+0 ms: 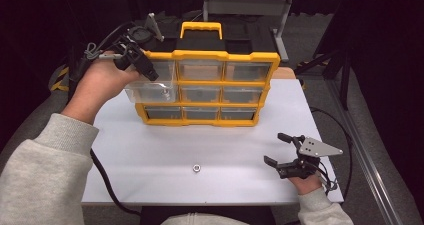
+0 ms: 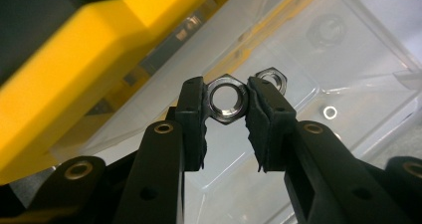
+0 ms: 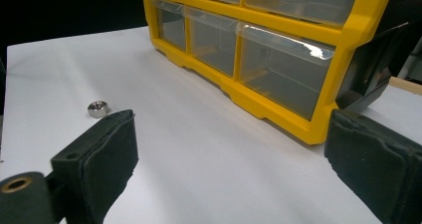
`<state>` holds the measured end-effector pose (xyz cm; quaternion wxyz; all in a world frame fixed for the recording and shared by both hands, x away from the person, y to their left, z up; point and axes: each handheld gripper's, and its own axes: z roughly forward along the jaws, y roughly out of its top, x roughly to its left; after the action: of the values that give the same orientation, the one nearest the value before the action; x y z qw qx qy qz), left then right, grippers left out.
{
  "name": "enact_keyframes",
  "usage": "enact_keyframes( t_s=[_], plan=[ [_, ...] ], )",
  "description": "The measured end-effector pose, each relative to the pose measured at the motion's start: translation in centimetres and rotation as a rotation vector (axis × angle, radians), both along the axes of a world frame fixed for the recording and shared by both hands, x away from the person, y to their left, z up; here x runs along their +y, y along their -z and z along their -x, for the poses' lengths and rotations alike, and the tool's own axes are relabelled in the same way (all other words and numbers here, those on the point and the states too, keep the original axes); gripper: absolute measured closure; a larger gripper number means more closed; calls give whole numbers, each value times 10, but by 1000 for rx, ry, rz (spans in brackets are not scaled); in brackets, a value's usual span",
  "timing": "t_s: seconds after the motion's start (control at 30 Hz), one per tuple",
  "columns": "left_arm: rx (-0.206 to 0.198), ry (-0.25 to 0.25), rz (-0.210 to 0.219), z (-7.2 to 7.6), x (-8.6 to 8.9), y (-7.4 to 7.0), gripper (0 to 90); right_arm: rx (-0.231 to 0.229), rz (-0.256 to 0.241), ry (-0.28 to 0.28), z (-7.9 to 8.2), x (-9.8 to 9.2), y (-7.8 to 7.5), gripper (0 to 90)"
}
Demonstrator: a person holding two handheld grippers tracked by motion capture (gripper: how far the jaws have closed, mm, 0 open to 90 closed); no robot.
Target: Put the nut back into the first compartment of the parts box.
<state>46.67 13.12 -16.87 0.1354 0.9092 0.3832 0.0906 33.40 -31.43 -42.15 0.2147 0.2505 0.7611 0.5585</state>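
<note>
Nut sits clamped in the left gripper, directly over the pulled-out drawer, so release drops it straight in. Right gripper rests open on the worktop, nearer the loose nut.

Looking like a lab or workshop: white table, yellow parts organizer, black curtains, metal stand sitting behind.

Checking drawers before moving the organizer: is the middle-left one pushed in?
No, the drawer is pulled out; it juts beyond the yellow frame.
</note>
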Motion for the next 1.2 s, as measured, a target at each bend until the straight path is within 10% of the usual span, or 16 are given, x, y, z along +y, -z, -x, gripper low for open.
enact_keyframes(
  t_s=[0.6, 1.2],
  plan=[
    [94, -3, -27, -11, -2, 16, 692, 0, 2, -3, 0, -1, 0, 71],
    [-121, 44, 12, 27, 6, -22, 521, 1, 0, -5, 0, 0, 0, 71]
  ],
)
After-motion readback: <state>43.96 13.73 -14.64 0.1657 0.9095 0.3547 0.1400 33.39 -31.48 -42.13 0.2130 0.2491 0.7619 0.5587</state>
